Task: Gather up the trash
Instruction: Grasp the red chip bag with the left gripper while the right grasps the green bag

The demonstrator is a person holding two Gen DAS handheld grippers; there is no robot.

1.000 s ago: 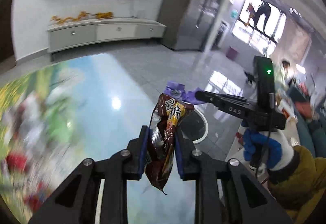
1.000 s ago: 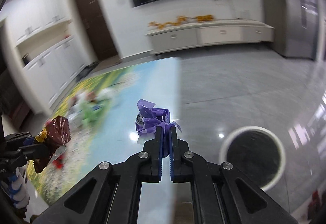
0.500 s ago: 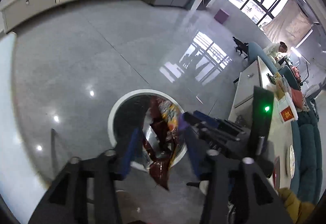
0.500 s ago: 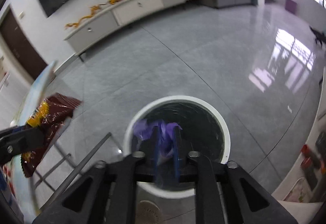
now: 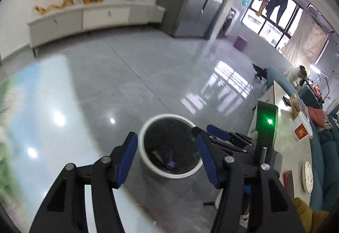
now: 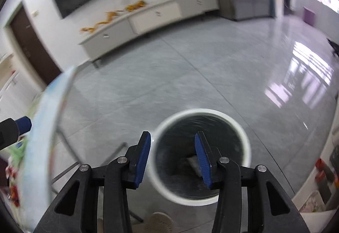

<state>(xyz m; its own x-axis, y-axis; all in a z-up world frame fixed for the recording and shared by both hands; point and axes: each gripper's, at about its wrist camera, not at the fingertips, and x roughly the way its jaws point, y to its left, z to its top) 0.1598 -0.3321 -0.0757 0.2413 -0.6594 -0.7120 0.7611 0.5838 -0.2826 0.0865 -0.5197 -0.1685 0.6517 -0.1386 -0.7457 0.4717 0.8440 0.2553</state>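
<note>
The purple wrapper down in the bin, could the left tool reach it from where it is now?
Probably yes. The left tool is open and empty, angled down over the white bin, whose mouth is uncovered. The purple wrapper lies at the bottom, so the tool must go deep inside.

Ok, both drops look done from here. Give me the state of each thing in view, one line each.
left gripper: open, nothing between its pads, jaws just opened.
right gripper: open and empty, jaws just opened, over the bin.
bin: upright on the floor, dark liner inside.
purple wrapper: lying at the bottom of the bin.
brown snack bag: can't pick it out in either view.
</note>
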